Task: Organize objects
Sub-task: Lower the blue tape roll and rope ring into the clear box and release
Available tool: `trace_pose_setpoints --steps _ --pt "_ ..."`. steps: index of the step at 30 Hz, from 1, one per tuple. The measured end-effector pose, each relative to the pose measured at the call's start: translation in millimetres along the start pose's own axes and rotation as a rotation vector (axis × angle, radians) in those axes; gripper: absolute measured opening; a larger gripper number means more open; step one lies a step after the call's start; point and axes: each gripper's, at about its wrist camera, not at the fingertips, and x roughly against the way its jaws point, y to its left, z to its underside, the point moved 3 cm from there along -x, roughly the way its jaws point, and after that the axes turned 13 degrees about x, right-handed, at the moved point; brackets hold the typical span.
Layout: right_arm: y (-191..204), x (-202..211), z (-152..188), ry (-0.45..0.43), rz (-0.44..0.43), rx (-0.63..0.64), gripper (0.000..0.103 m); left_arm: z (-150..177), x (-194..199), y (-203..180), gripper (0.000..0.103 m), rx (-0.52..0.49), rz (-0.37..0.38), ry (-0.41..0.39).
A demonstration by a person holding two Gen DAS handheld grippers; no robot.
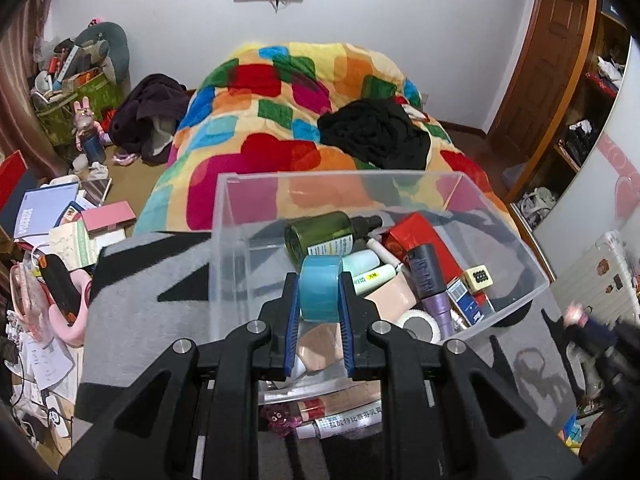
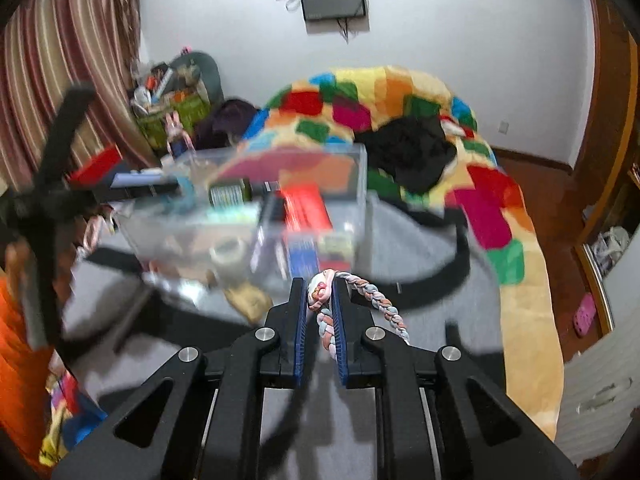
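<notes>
A clear plastic box [image 1: 520, 248] stands on a grey and black mat, holding a green bottle [image 1: 320, 232], a red carton [image 1: 420, 236], tubes and several small items. My left gripper [image 1: 320, 286] hangs over the box's near side, shut on a roll of blue tape [image 1: 320, 292]. In the right wrist view the same box [image 2: 360, 168] lies ahead, blurred. My right gripper [image 2: 320, 294] is shut on a pastel braided band [image 2: 376, 300], whose loop trails off to the right above the mat. The left gripper [image 2: 180, 192] shows blurred over the box's left side.
A bed with a colourful patchwork blanket [image 1: 288, 120] and black clothing [image 1: 376, 132] rises behind the box. Books, papers and boxes [image 1: 60, 220] clutter the left. A wooden door [image 1: 548, 60] and open shelves stand at right. More tubes [image 1: 336, 420] lie on the mat before the box.
</notes>
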Motion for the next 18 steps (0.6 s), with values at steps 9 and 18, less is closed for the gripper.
trace_pose_setpoints --steps 9,18 --pt "30.2 -38.0 -75.0 -0.046 -0.012 0.106 0.011 2.6 -3.3 8.3 0.018 0.04 0.036 0.035" --pt "37.5 -107.0 -78.5 0.106 -0.033 0.113 0.012 11.4 13.1 11.6 0.019 0.022 0.063 0.018"
